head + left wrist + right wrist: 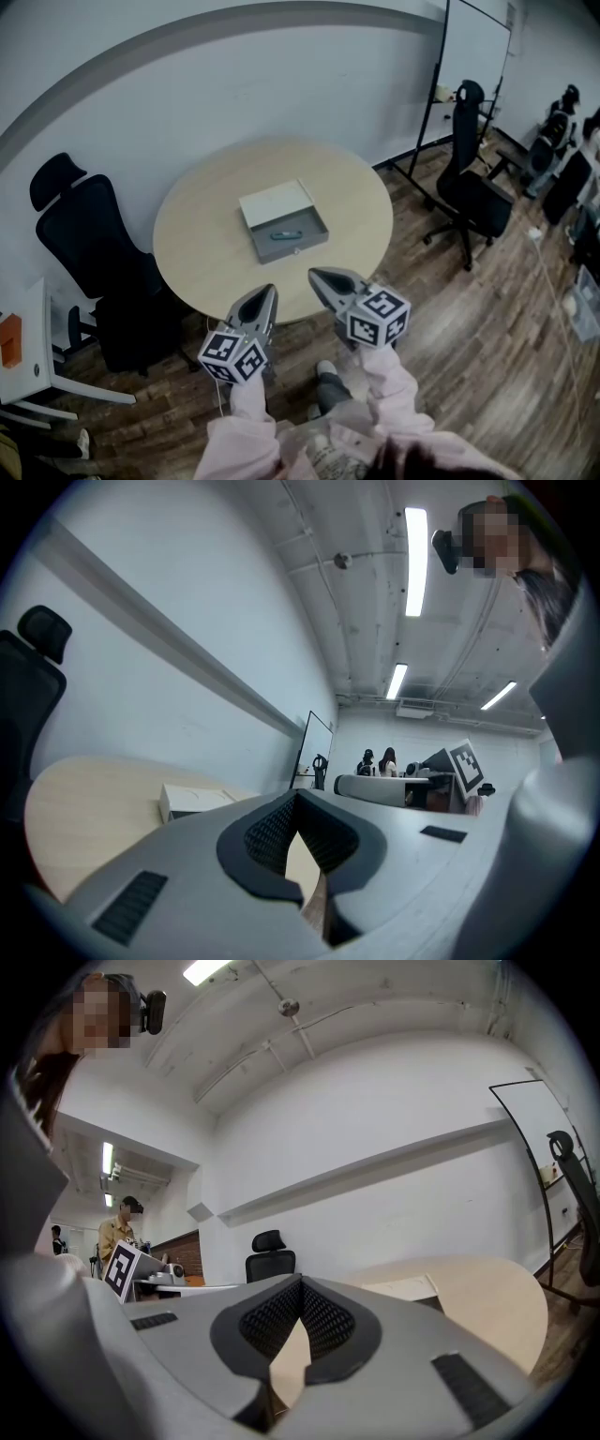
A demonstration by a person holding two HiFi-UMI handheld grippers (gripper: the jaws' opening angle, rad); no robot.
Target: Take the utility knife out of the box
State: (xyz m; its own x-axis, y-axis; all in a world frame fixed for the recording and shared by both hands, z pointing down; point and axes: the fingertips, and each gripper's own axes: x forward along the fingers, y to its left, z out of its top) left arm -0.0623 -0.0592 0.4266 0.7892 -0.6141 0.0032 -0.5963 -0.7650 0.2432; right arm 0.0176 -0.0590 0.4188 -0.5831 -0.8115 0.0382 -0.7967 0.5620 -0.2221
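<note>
Round table (206, 225) — black chair (94, 239) beside, whiteboard (473, 66) beyond.

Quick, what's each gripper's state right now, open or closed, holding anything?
Left gripper: closed, jaws together, holding nothing.
Right gripper: closed, jaws together, holding nothing.

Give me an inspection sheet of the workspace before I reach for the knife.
Surface: round pale wooden table, carrying only the box.
Job's things: grey box near the table's middle, lid open; teal utility knife lying inside.
Clutter: nothing seen on the table.
Grippers: left gripper and right gripper at the table's near edge, both shut, nothing between them.
Cables: thin pale line on the floor at right, possibly a cable.
Surroundings: black office chair at left, another at right, whiteboard, wooden floor, people far right.
</note>
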